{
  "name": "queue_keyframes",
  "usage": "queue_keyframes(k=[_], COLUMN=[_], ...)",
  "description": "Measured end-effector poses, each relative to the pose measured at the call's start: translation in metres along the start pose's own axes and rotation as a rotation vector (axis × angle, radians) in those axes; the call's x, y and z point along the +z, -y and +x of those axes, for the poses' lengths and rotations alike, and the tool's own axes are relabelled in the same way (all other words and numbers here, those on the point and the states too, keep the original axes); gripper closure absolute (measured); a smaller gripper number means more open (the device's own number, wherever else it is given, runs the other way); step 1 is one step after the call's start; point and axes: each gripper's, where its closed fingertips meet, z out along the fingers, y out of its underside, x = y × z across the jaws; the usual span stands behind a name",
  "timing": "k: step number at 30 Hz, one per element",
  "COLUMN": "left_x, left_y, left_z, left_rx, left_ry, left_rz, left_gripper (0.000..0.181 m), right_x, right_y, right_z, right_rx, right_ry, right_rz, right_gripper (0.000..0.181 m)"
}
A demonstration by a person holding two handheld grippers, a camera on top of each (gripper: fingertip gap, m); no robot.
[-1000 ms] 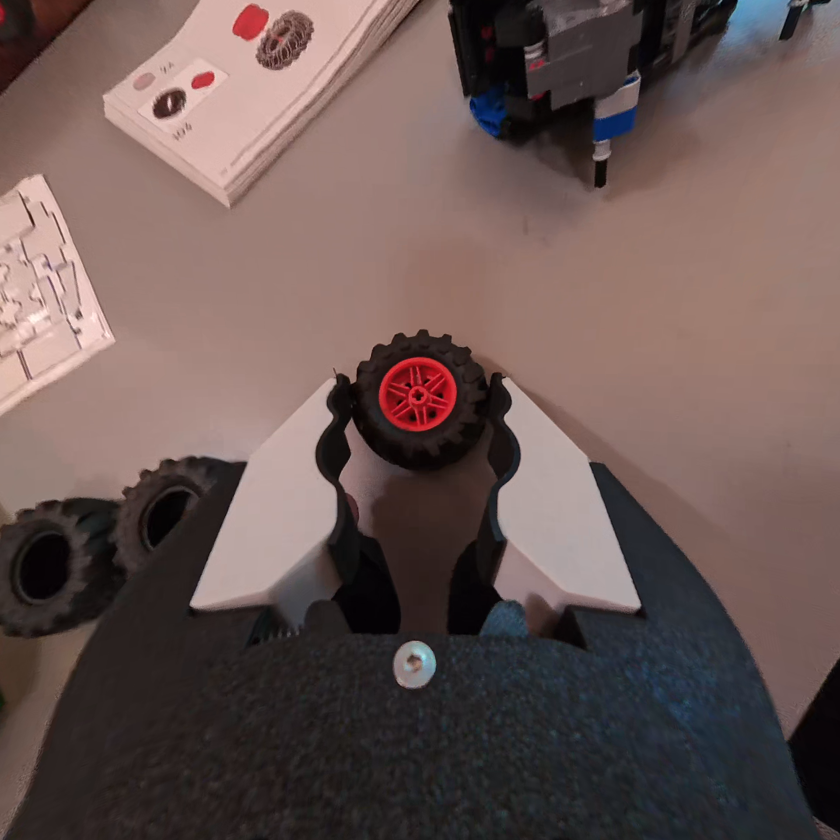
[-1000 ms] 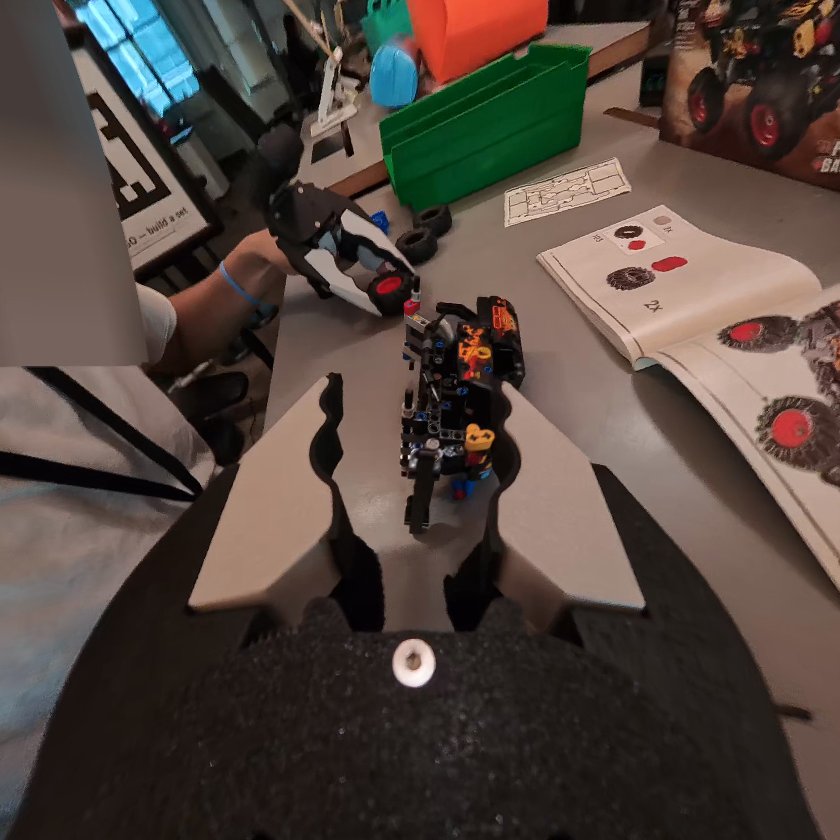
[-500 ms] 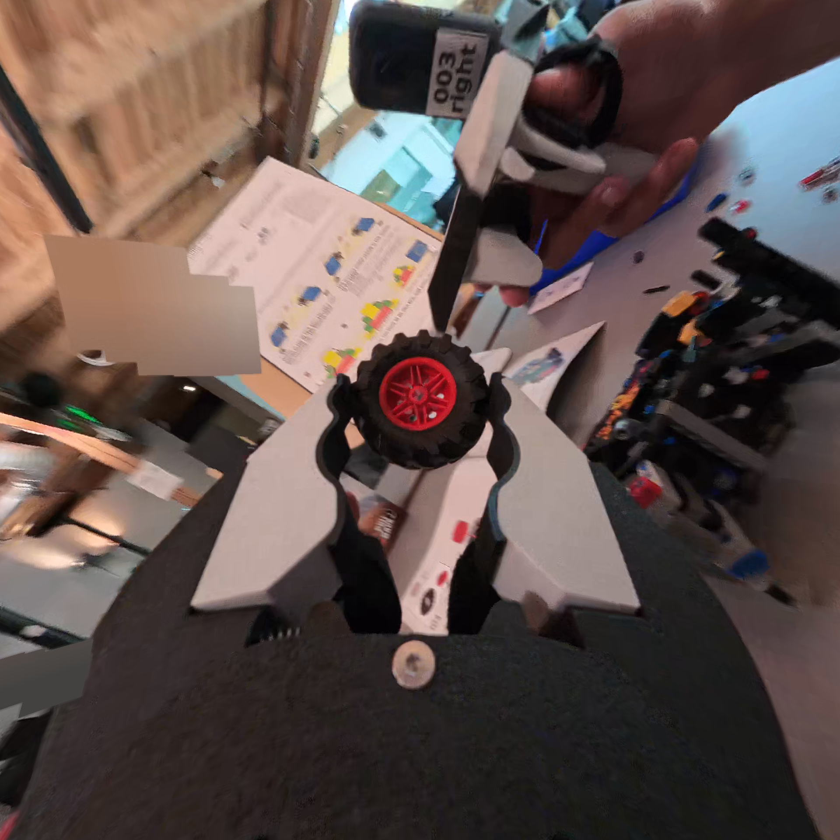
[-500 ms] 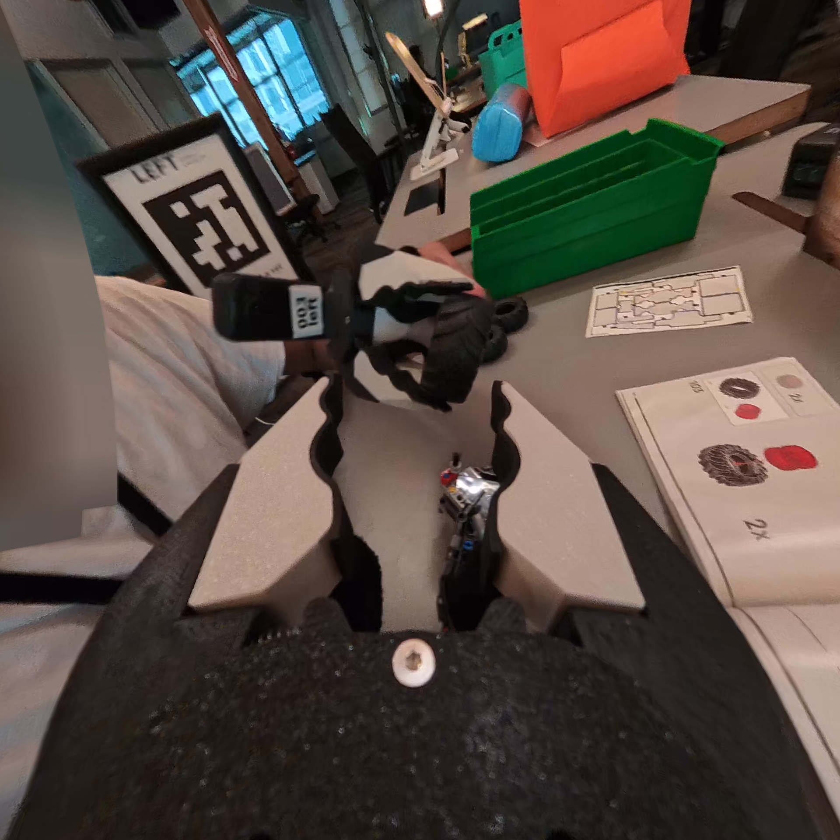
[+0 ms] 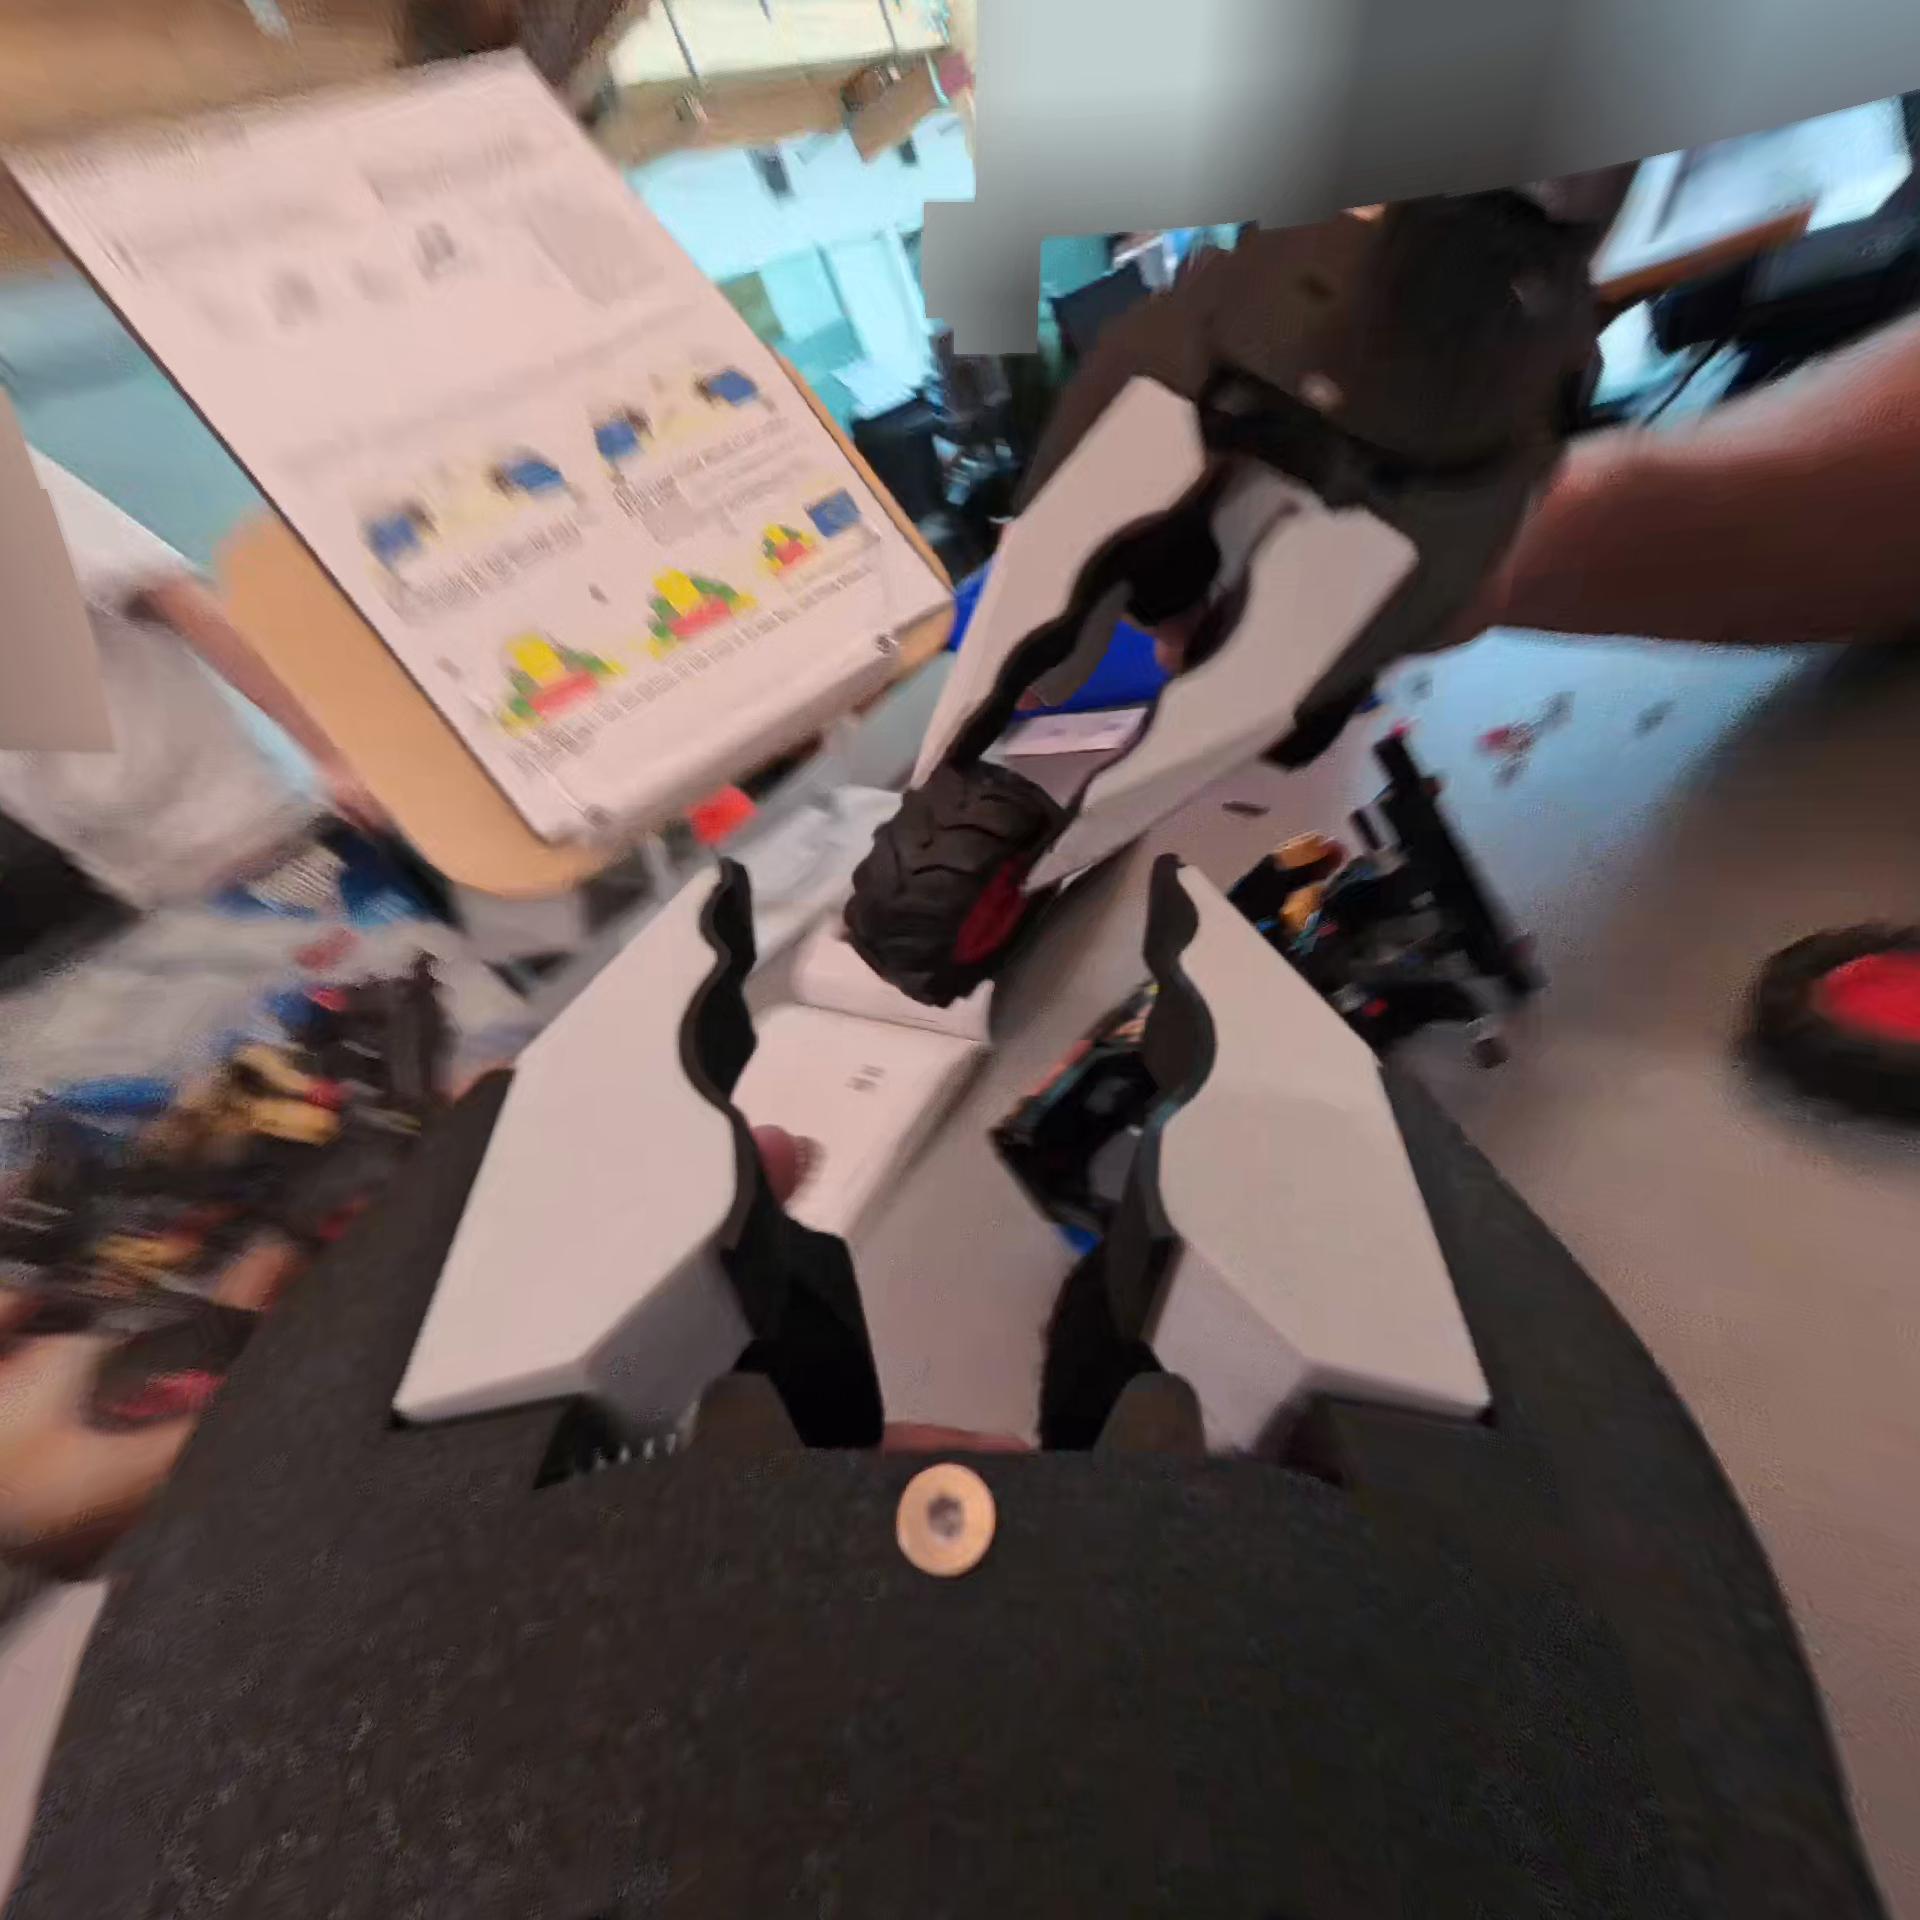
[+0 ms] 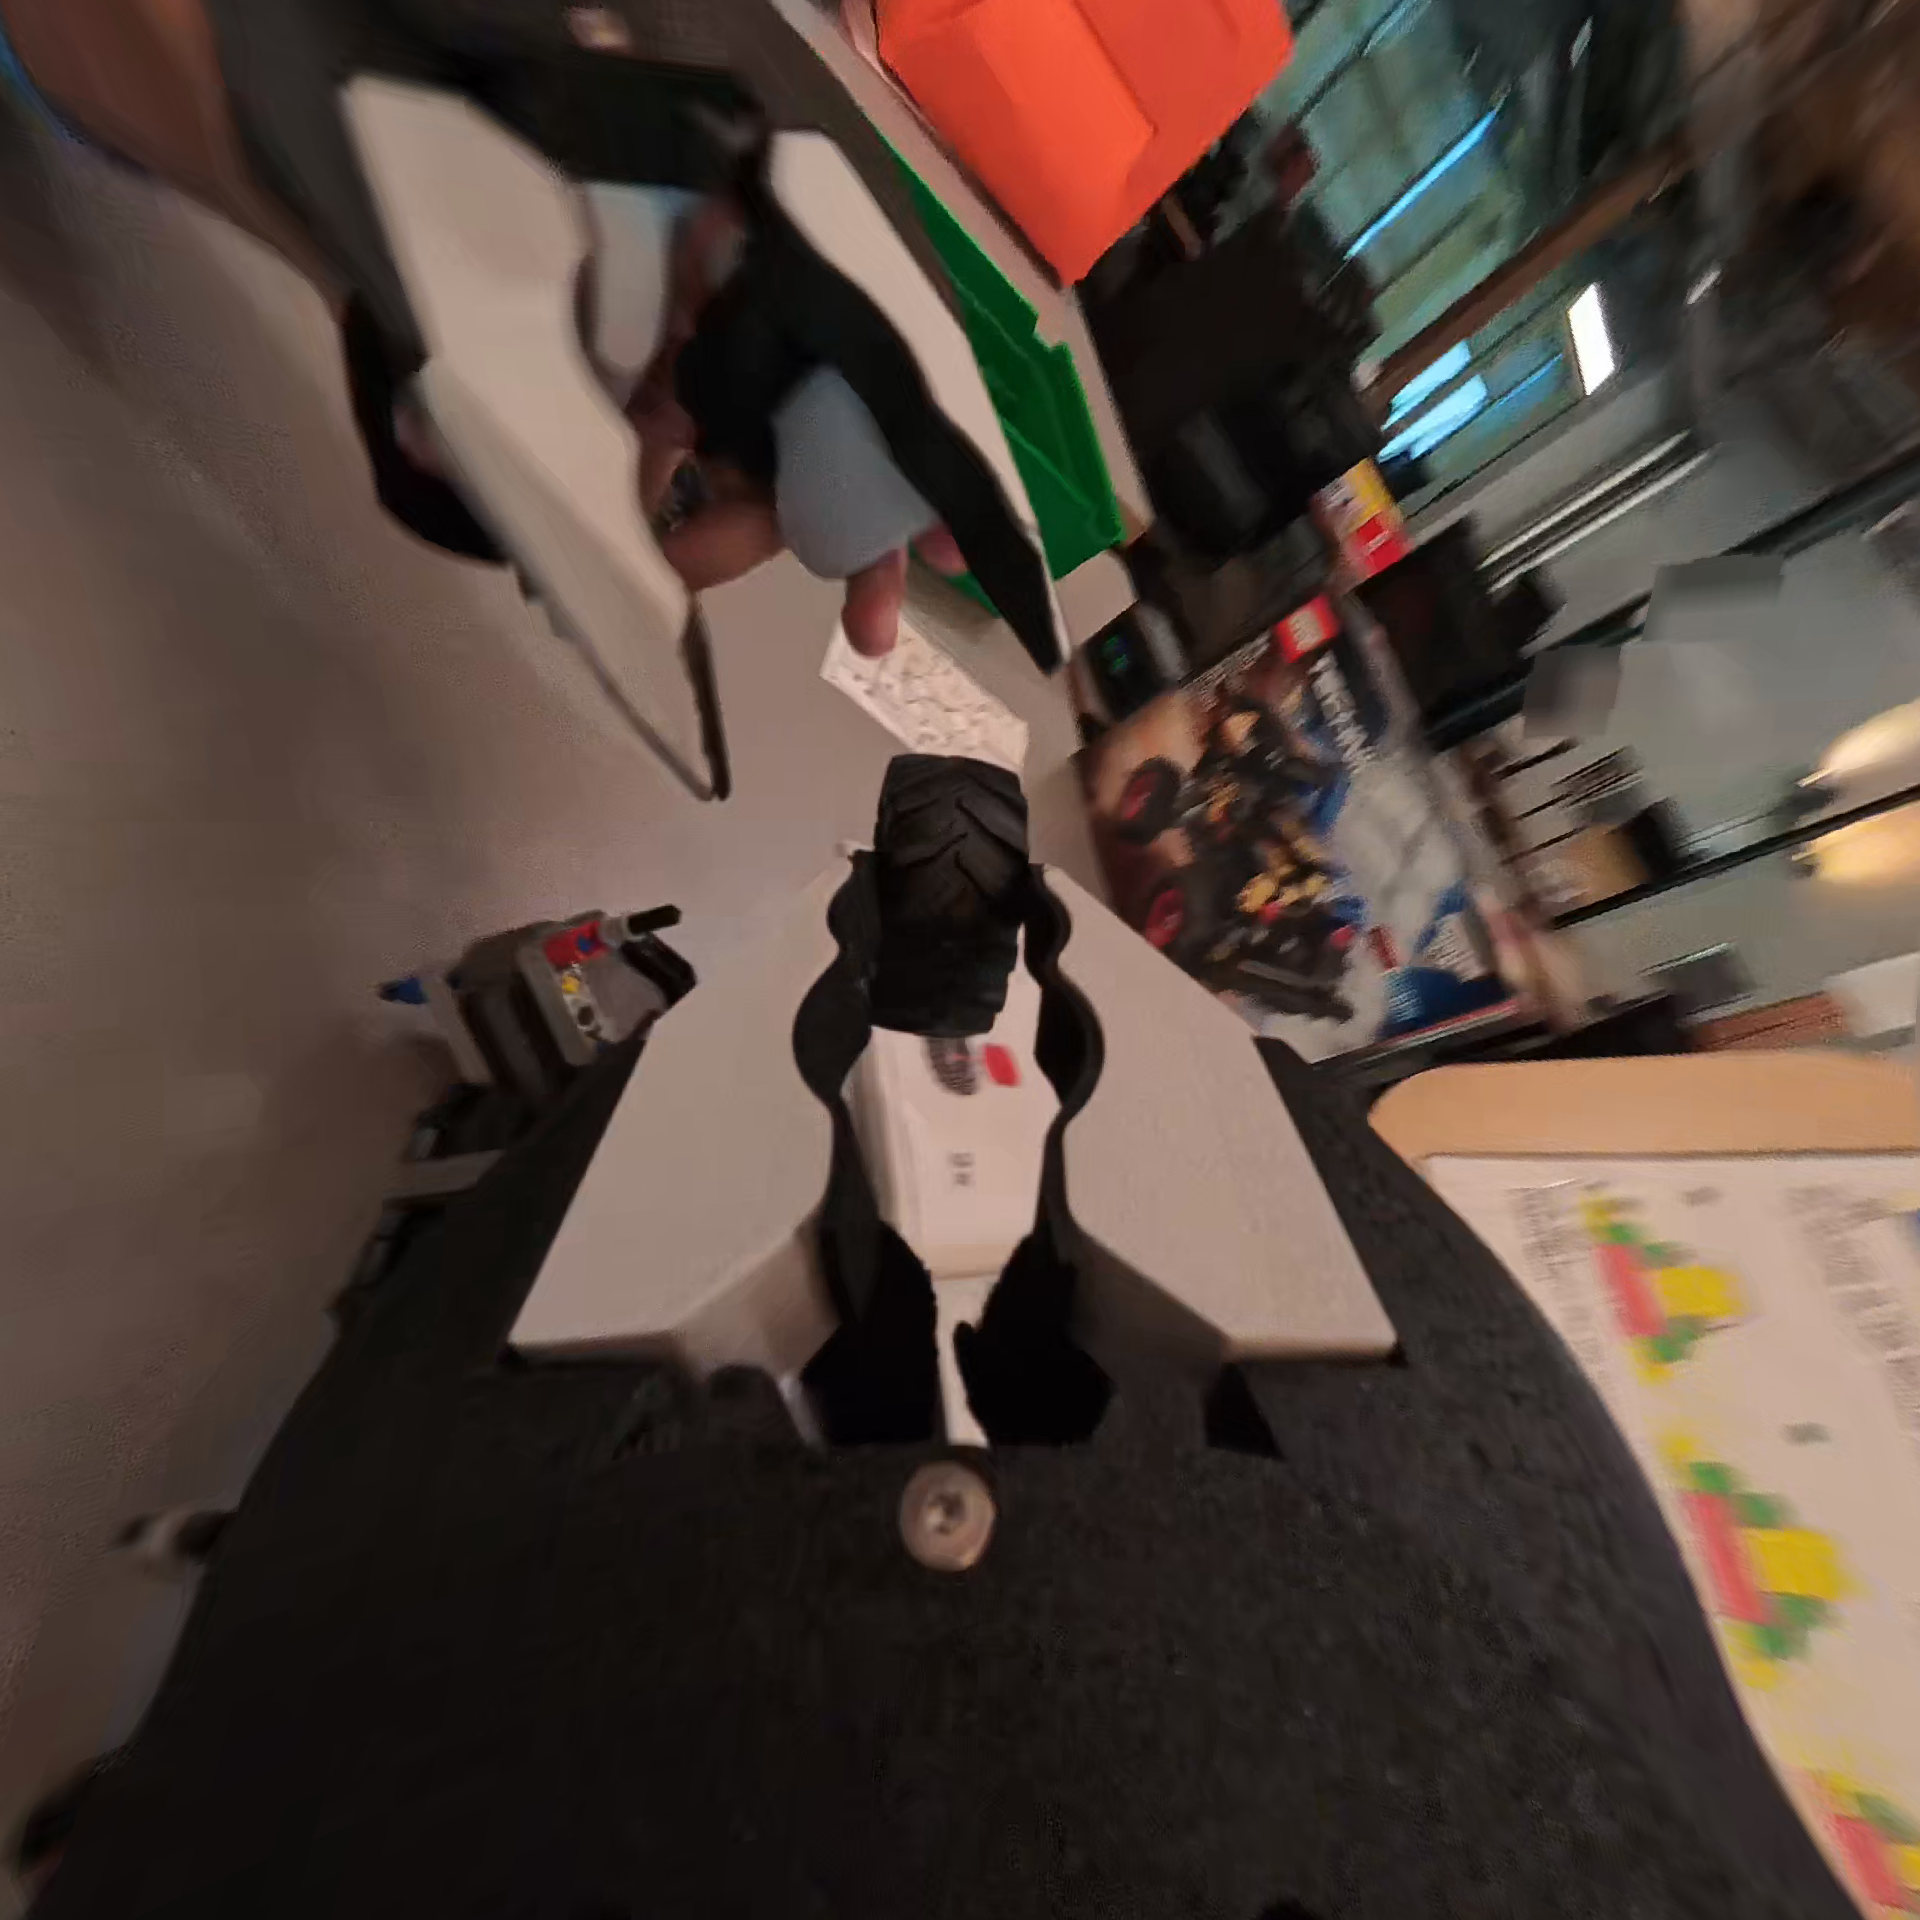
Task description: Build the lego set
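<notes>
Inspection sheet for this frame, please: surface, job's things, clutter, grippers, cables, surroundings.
Surface: grey table, mostly bare near the grippers.
Job's things: wheel with black tyre and red hub; part-built model; second wheel lying on the table; instruction booklet; set box.
Clutter: green bins; orange bag; illustrated sheet.
Grippers: left gripper open, empty; right gripper shut on the wheel.
Cables: nothing seen.
Surroundings: blurred workshop.

Black knobby-treaded wheel [image 6: 951,902] with red hub, held off the tabletop [image 6: 208,727], tread facing the right wrist camera, above the open instruction booklet [image 6: 956,1143], partly built black vehicle [image 6: 551,997] on the tabletop left of the booklet, second red-hubbed wheel [image 5: 1844,1023] blurred on the tabletop
</notes>
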Motion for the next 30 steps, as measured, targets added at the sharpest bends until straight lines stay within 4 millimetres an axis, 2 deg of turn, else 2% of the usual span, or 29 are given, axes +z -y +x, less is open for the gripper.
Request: queue_keyframes(k=[2, 5, 7, 9, 11, 15, 17, 19, 21, 24, 26, 28, 30], left_x=[0.001, -0.001, 0.000, 0.001, 0.002, 0.003, 0.003, 0.001, -0.003, -0.008, -0.008, -0.005, -0.003], left_y=[-0.005, -0.005, -0.009, -0.016, -0.021, -0.028, -0.033, -0.045, -0.047, -0.042, -0.046, -0.053, -0.056], left_z=[0.004, 0.018, 0.021, 0.023, 0.027, 0.030, 0.030, 0.021, 0.012, 0.014, 0.021, 0.025, 0.027], left_rx=[-0.273, -0.520, -0.545, -0.495, -0.469, -0.464, -0.432, -0.315, -0.219, -0.212, -0.233, -0.238, -0.268], left_ry=[-0.153, -0.352, -0.375, -0.369, -0.377, -0.402, -0.405, -0.364, -0.342, -0.403, -0.448, -0.461, -0.475], left_rz=[-0.046, -0.046, -0.063, -0.093, -0.111, -0.120, -0.125, -0.164, -0.143, -0.063, -0.050, -0.054, -0.054], left_gripper=[0.093, 0.091, 0.094, 0.101, 0.108, 0.124, 0.124, 0.124, 0.124, 0.124, 0.124, 0.124, 0.125], right_x=[-0.001, 0.003, 0.006, 0.004, 0.001, 0.000, 0.001, -0.002, -0.008, -0.010, -0.012, -0.014, -0.011], right_y=[0.008, 0.007, 0.008, 0.012, 0.019, 0.020, 0.016, 0.013, 0.008, -0.008, -0.007, -0.004, -0.005], right_z=[-0.005, -0.017, -0.027, -0.033, -0.034, -0.040, -0.044, -0.048, -0.040, -0.050, -0.059, -0.058, -0.045], right_rx=[-0.235, -0.509, -0.615, -0.665, -0.661, -0.647, -0.538, -0.318, -0.075, 0.296, 0.493, 0.613, 0.657], right_ry=[-0.094, -0.182, -0.212, -0.228, -0.242, -0.202, -0.135, 0.025, 0.162, 0.498, 0.701, 0.799, 0.788], right_rz=[0.011, -0.021, -0.009, 0.023, 0.057, 0.079, 0.065, 0.065, 0.067, 0.010, 0.023, 0.061, 0.104], right_gripper=[0.155, 0.154, 0.154, 0.154, 0.154, 0.154, 0.154, 0.147, 0.142, 0.137, 0.148, 0.149, 0.147])
